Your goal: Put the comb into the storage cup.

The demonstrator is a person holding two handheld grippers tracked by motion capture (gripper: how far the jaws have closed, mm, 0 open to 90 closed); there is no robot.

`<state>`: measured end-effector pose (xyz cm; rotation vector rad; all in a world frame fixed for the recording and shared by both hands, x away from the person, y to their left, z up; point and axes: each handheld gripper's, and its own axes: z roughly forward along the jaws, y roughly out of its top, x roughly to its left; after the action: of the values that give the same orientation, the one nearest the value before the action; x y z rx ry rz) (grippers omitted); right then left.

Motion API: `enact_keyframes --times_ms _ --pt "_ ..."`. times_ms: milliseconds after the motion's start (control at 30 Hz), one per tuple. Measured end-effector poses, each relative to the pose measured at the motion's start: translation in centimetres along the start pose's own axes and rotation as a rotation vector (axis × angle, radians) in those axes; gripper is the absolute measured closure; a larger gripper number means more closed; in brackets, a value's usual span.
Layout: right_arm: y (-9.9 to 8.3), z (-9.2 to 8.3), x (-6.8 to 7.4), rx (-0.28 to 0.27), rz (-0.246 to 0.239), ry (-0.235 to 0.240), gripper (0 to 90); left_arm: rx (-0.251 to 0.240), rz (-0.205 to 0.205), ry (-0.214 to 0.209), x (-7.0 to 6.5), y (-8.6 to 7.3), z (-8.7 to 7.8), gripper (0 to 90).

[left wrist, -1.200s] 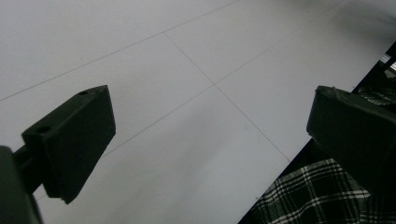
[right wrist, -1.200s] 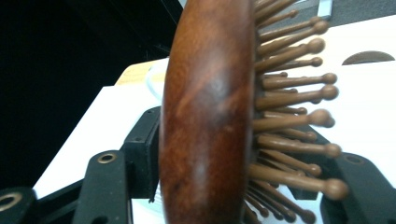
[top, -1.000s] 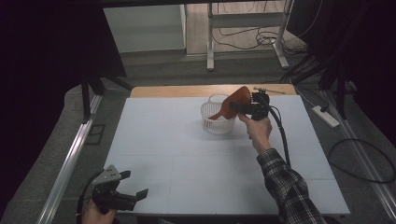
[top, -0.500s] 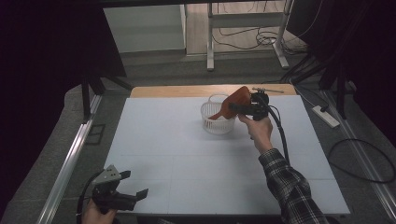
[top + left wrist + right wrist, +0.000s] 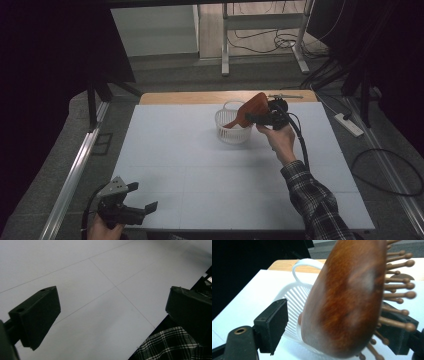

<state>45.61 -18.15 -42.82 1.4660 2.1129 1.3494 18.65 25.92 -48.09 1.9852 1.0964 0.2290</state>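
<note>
A brown wooden hairbrush [image 5: 252, 107] leans tilted over the rim of a white slatted basket [image 5: 231, 131] at the back middle of the table, its handle down inside. My right gripper [image 5: 256, 119] is at the brush head and its jaws have just been opening. In the right gripper view the brush [image 5: 347, 297] stands between the jaws of the right gripper [image 5: 337, 330]. The left pad is clear of its smooth back, and the bristles [image 5: 397, 293] face the right pad. My left gripper [image 5: 144, 196] hovers open and holds nothing at the table's front left corner.
The white table top [image 5: 175, 150] has a wooden strip [image 5: 200, 96] along its far edge. In the left gripper view the left gripper [image 5: 112, 315] looks across bare white table [image 5: 95, 277], with plaid cloth [image 5: 170, 345] past its near edge. Cables and a power strip [image 5: 350, 125] lie on the floor at right.
</note>
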Motion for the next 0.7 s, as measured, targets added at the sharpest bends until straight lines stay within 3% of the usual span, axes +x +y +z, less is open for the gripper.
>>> enact_keyframes --times_ms 333,567,700 --pt "-0.1 -0.5 0.3 0.026 -0.049 0.015 14.6 -0.005 0.005 0.007 -0.1 0.0 0.0 0.5" --pt "-0.3 -1.0 0.8 0.066 -0.126 0.004 9.7 -0.011 0.001 0.004 0.0 0.0 -0.1 0.5" --pt "-0.4 -1.3 1.0 0.078 -0.138 0.01 7.3 -0.011 -0.001 0.004 0.0 0.0 -0.1 0.5"
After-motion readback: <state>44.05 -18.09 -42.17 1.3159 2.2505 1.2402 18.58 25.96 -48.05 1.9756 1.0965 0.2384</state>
